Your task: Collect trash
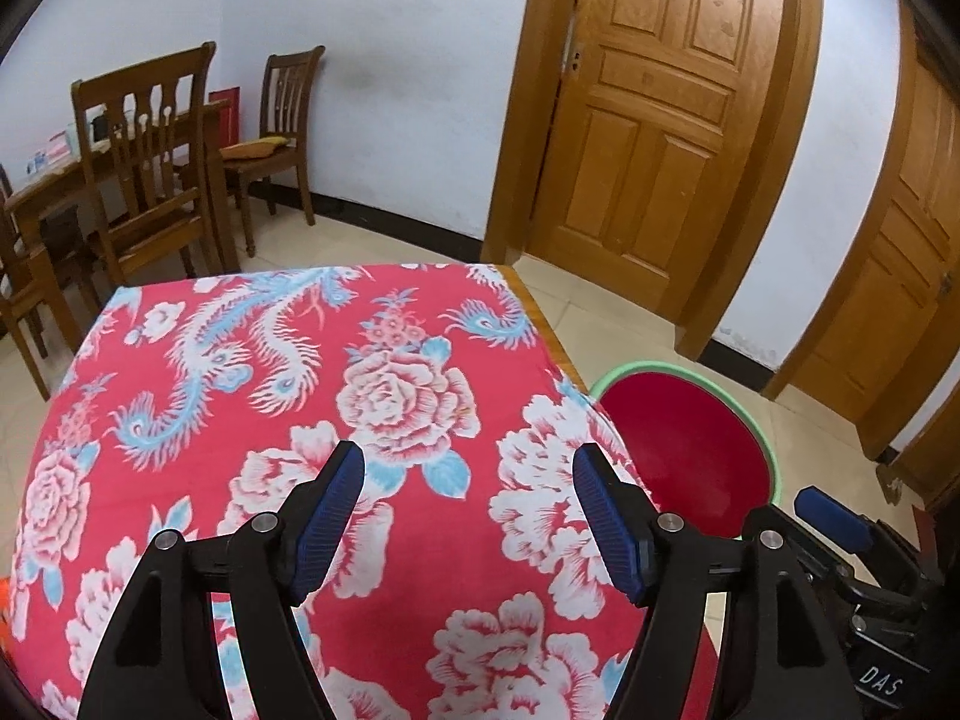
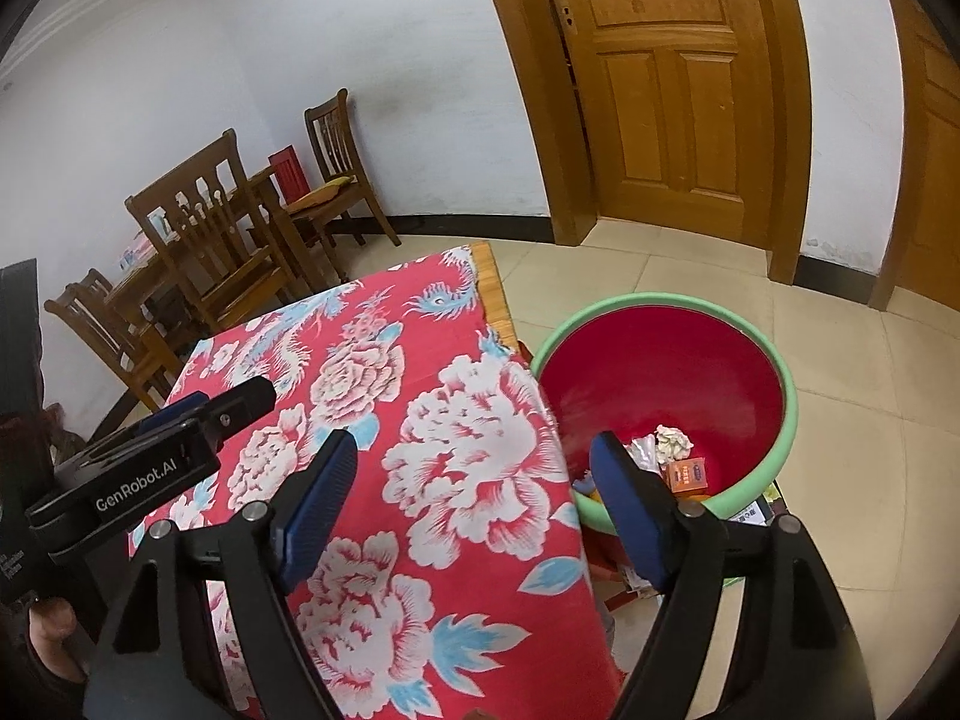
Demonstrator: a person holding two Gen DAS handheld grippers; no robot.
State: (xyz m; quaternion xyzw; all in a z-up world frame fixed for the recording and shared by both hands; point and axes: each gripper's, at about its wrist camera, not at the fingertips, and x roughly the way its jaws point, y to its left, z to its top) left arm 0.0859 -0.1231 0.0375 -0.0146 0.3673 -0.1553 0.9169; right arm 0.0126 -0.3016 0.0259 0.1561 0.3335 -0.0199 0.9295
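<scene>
A: Item 1, left gripper (image 1: 468,516)?
B: Black frame, blue ribbed pads (image 1: 327,522). Jaws apart, nothing btwn them. Hangs over the tablecloth (image 1: 252,420), red w/ white peonies & blue phoenix print.

A: Item 2, right gripper (image 2: 474,510)?
B: Same build. Jaws spread wide, empty. One pad over the cloth, the other over the basin's near rim. In the left wrist view its blue tip shows at the lower right, beside the basin.

A: Item 3, basin (image 2: 786,420)?
B: Round, red inside, green rim. Sits on the tiled floor just beside the table's right edge, lower than the tabletop.

A: Item 4, trash?
B: All in the basin bottom: crumpled white paper (image 2: 672,441), small orange box (image 2: 687,474), clear wrapper (image 2: 639,453) next to them. Other scraps partly hidden behind the right pad; can't tell what they are.

A: Table itself?
B: Wood edge (image 2: 495,294) shows past the cloth at the far corner.

A: Background?
B: Wooden chairs (image 1: 150,168) around a dining table at left, white wall, panelled wooden door (image 1: 654,120).
</scene>
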